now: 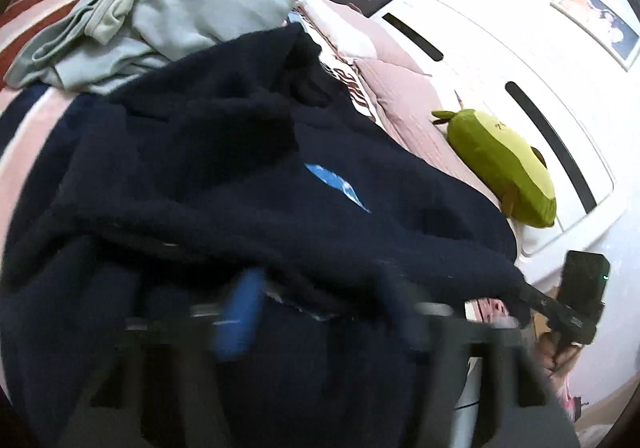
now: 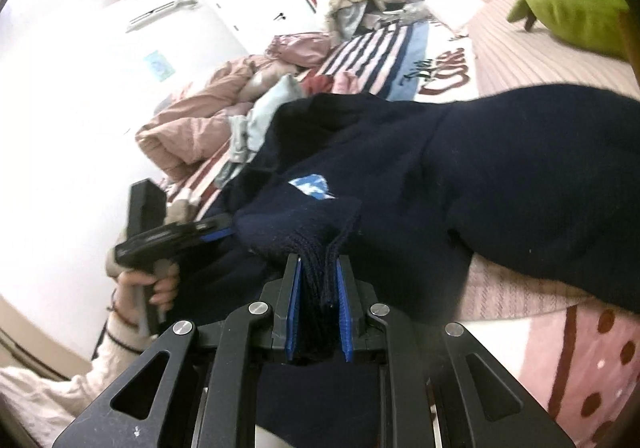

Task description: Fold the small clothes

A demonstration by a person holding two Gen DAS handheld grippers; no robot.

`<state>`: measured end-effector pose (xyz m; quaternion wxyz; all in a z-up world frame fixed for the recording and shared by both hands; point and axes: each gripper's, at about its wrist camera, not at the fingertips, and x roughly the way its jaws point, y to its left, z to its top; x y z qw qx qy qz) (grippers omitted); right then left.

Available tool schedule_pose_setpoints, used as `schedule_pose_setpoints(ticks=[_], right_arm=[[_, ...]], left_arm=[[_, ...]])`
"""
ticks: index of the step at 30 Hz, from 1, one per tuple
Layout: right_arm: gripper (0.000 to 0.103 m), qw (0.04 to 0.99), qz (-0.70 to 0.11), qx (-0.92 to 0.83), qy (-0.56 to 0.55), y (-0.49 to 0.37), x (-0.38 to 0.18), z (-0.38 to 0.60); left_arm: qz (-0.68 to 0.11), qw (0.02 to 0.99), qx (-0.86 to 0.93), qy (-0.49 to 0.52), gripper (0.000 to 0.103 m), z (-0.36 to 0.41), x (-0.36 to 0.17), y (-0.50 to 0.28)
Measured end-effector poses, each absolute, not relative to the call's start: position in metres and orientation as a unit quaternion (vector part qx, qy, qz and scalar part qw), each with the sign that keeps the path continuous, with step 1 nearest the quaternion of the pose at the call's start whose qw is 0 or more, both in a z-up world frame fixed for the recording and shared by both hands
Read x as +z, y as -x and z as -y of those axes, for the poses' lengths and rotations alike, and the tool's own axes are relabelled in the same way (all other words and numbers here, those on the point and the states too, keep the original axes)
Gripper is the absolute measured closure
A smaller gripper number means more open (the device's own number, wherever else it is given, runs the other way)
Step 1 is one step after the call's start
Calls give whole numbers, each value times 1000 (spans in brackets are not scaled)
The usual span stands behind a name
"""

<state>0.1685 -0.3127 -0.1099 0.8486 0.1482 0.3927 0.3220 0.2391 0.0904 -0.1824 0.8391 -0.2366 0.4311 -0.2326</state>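
On the striped pink bed cover (image 2: 384,44), the dark navy knitted garment (image 1: 248,176) is spread, a bunched ribbed edge clamped between the blue pads of the right gripper (image 2: 319,288). Another edge appears to be pinched by the left gripper (image 1: 316,308), though blur hides its jaws, presumably so both corners can be carried over into a fold

Fuzzy matt knit navy sweater (image 2: 500,176)
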Motion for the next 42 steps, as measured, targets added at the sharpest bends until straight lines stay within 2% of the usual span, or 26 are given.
schedule_pose_setpoints(ticks=[1, 8, 10, 11, 12, 13, 14, 16, 18, 20, 25, 26, 28, 33, 37, 40, 42], right_arm=[[92, 845, -394, 328, -151, -167, -106, 313], [90, 831, -419, 335, -147, -166, -98, 316], [82, 843, -433, 306, -92, -165, -109, 311], [71, 845, -446, 289, -63, -166, -119, 308], [64, 842, -463, 272, -43, -167, -134, 306], [54, 840, -477, 256, -33, -168, -147, 305], [54, 838, -487, 243, -29, -169, -157, 305], [54, 841, -492, 222, -29, -168, -170, 313], [52, 847, -483, 216, -58, -164, -170, 327], [42, 857, -462, 206, -99, -157, -165, 346], [24, 893, -393, 123, -178, -139, -155, 407], [15, 898, -383, 100, -192, -136, -156, 420], [8, 901, -366, 71, -223, -133, -163, 441], [9, 887, -323, 91, -319, -136, -187, 484], [9, 910, -269, 53, -312, -148, -184, 503], [26, 905, -248, 34, -343, -158, -193, 522], [28, 907, -223, 49, -355, -157, -191, 524]], left_arm=[[-438, 843, -224, 217, 103, -91, -178, -239], [-393, 865, -229, 213, 103, -125, -129, -215], [-395, 881, -190, 180, 103, -127, -129, -211], [-413, 878, -179, 162, 102, -127, -135, -211], [-428, 872, -177, 159, 101, -127, -142, -211], [-436, 866, -178, 167, 96, -127, -149, -209], [-441, 861, -185, 175, 81, -129, -156, -205], [-432, 865, -188, 173, 64, -125, -159, -196], [-418, 874, -187, 161, 62, -120, -155, -187], [-407, 882, -182, 152, 51, -116, -149, -180], [-363, 911, -162, 107, 37, -97, -122, -161], [-355, 914, -163, 105, 36, -94, -118, -159], [-341, 919, -166, 108, 33, -87, -109, -154], [-322, 919, -182, 138, 28, -72, -101, -145], [-326, 917, -171, 152, 27, -64, -107, -144], [-329, 914, -166, 169, 27, -62, -108, -143], [-329, 913, -165, 178, 27, -62, -107, -142]])
